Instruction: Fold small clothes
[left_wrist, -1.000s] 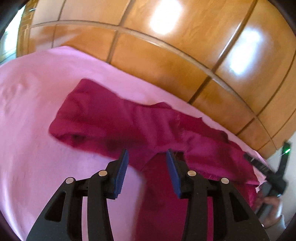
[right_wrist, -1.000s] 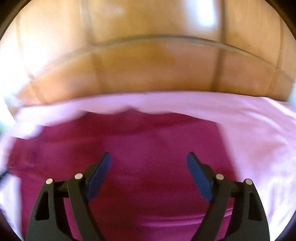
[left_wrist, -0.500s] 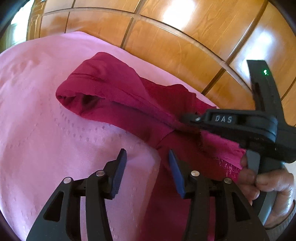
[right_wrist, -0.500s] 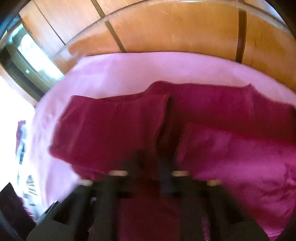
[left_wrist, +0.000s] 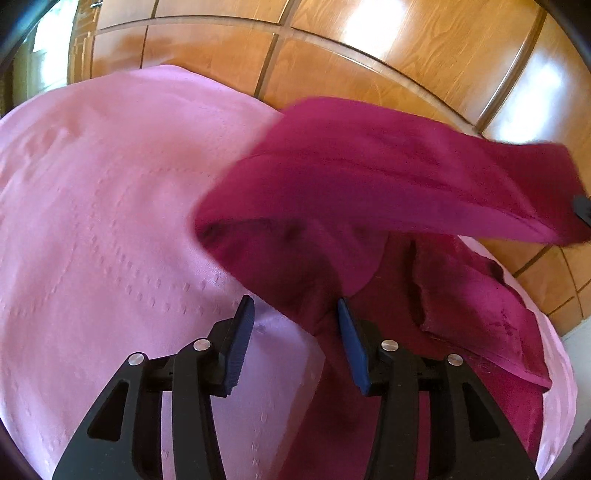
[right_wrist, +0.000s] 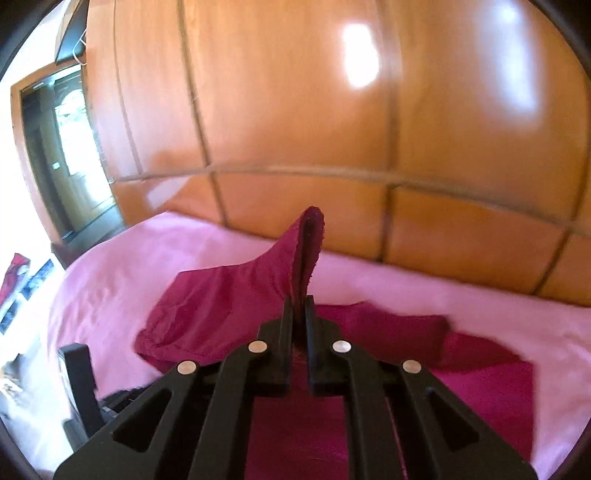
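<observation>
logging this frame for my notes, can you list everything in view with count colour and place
garment: one, dark magenta, lying on the sheet, one flap lifted clear and pinched at its edge
sheet: one, pale pink with a faint woven dot pattern, spread under the garment
panelled wall: one, glossy orange-brown wood, behind the sheet
doorway: one, dark frame with bright glass, far left in the right wrist view
left claw: one, black with blue pads, open, low over the garment's near edge, holding nothing
right claw: one, black, shut on the garment's raised flap
</observation>
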